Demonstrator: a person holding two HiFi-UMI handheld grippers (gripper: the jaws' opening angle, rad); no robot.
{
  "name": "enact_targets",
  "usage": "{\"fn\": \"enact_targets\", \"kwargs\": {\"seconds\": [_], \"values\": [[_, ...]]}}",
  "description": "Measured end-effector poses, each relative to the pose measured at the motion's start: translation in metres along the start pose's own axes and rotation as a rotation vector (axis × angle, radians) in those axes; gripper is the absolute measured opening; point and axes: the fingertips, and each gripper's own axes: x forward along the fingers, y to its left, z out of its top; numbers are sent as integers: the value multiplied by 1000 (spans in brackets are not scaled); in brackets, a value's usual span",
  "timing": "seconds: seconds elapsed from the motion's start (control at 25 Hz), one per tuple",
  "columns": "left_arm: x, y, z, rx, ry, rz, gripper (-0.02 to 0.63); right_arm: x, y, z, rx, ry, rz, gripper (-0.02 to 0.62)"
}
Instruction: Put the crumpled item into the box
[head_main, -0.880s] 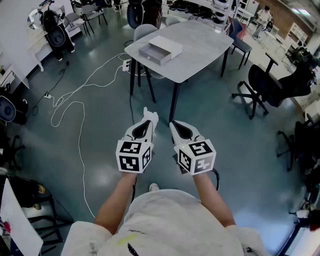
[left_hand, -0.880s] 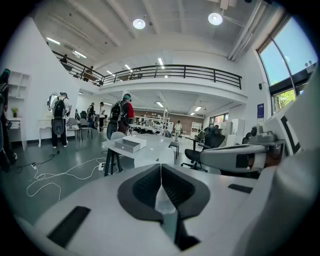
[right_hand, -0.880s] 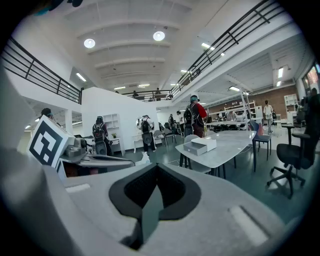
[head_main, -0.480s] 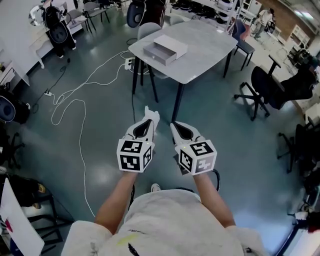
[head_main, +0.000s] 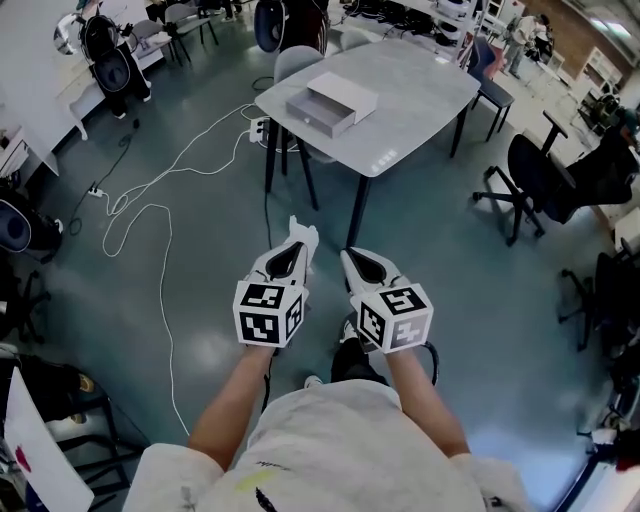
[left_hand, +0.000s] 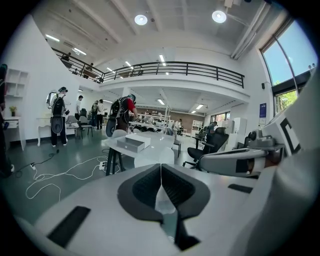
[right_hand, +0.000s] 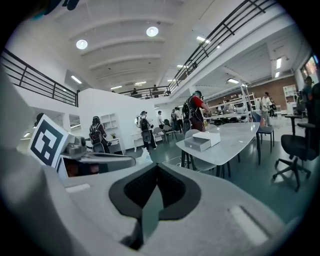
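A dark leg (head_main: 350, 358) has stepped forward into view, and the table (head_main: 420, 90) with the box (head_main: 332, 103) seems slightly nearer.

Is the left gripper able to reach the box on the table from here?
Probably not yet: the left gripper, shut on the crumpled item, is well short of the box on the table. Only floor lies between, so stepping closer should suffice.
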Motion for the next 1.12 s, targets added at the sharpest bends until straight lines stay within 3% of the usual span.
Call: {"fn": "enact_targets", "kwargs": {"seconds": [0.48,1.12], "values": [[97,25,53,11,11,54,14,73,-81,49,25,1,58,5],[208,11,106,34,27,96,14,117,-189,106,18,-11,111,5]]}}
